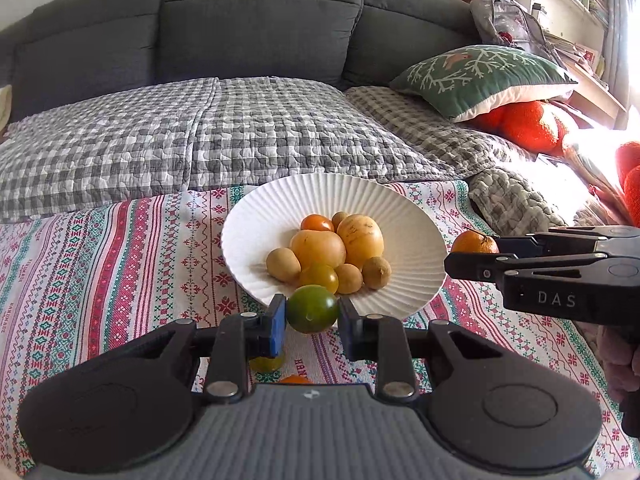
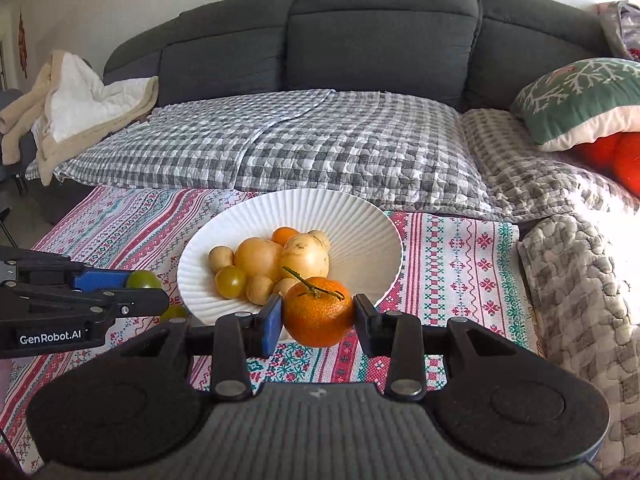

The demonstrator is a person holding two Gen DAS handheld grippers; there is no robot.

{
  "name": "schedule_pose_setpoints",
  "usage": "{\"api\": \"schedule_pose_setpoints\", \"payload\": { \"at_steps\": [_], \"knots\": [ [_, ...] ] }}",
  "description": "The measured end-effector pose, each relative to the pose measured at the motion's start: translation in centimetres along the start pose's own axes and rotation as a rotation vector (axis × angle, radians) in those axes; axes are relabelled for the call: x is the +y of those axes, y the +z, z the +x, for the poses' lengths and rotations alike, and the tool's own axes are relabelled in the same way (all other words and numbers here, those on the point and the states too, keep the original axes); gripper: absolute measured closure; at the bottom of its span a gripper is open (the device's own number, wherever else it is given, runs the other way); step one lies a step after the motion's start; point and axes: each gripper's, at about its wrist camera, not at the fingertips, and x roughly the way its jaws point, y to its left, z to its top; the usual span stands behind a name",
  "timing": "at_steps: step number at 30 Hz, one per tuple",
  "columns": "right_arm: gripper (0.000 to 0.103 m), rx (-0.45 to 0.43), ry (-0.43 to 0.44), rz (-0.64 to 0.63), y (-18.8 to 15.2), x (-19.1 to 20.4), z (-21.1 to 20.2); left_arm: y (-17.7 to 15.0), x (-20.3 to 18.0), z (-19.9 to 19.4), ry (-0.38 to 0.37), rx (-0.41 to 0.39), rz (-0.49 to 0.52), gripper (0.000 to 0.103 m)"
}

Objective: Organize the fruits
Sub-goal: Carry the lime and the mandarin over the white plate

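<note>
my left tool pinches a green tomato, my right tool a mandarin, both at the near rim of the mostly filled white bowl; two fruits still lie on the cloth.

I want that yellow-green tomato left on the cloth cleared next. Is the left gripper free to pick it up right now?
Probably not: the left gripper is shut on a green tomato, so it must drop that first. The yellow-green tomato lies beside the plate.
</note>
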Motion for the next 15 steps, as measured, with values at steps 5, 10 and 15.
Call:
{"api": "schedule_pose_setpoints", "payload": {
  "at_steps": [5,10,15],
  "knots": [
    [0.068,0.004,0.002,0.02,0.3,-0.7,0.9,1.8,0.8,2.3,0.026,0.01,-0.028,0.079],
    [0.068,0.019,-0.011,0.014,0.2,-0.8,2.1,3.4,1.8,4.7,0.062,0.014,-0.036,0.079],
    [0.068,0.036,-0.024,-0.017,0.0,-0.5,3.0,4.5,2.5,7.1,0.069,0.032,-0.049,0.079]
  ]
}}
